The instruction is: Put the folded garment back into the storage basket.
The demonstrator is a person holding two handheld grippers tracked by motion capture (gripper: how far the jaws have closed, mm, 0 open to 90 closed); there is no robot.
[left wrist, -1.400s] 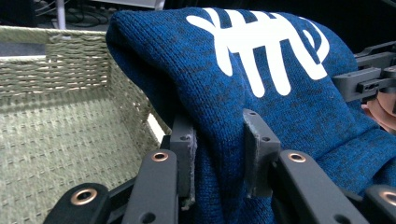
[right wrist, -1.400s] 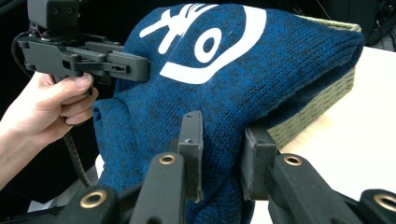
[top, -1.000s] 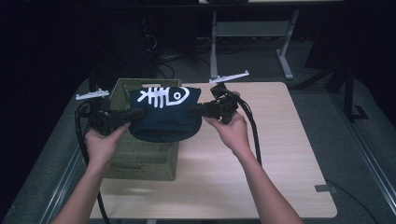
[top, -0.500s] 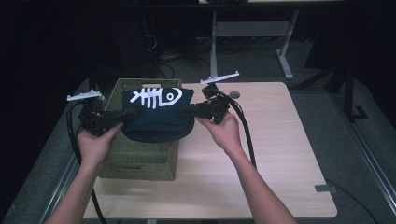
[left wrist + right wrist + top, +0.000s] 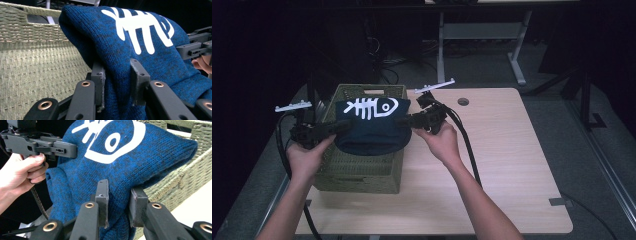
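While both hands hold their tools at the same height, the left gripper (image 5: 343, 127) and the right gripper (image 5: 404, 120) each have their 2 jaws clamped on opposite edges of a folded blue knit garment (image 5: 372, 127) bearing a white fish-skeleton print (image 5: 371, 107). The garment hangs between them directly over the open woven basket (image 5: 362, 170), which sits on the left part of the wooden table (image 5: 507, 165). In the left gripper view, bunched knit fills the gap between the pads (image 5: 100, 82); the right gripper view shows the same pinch (image 5: 117, 205).
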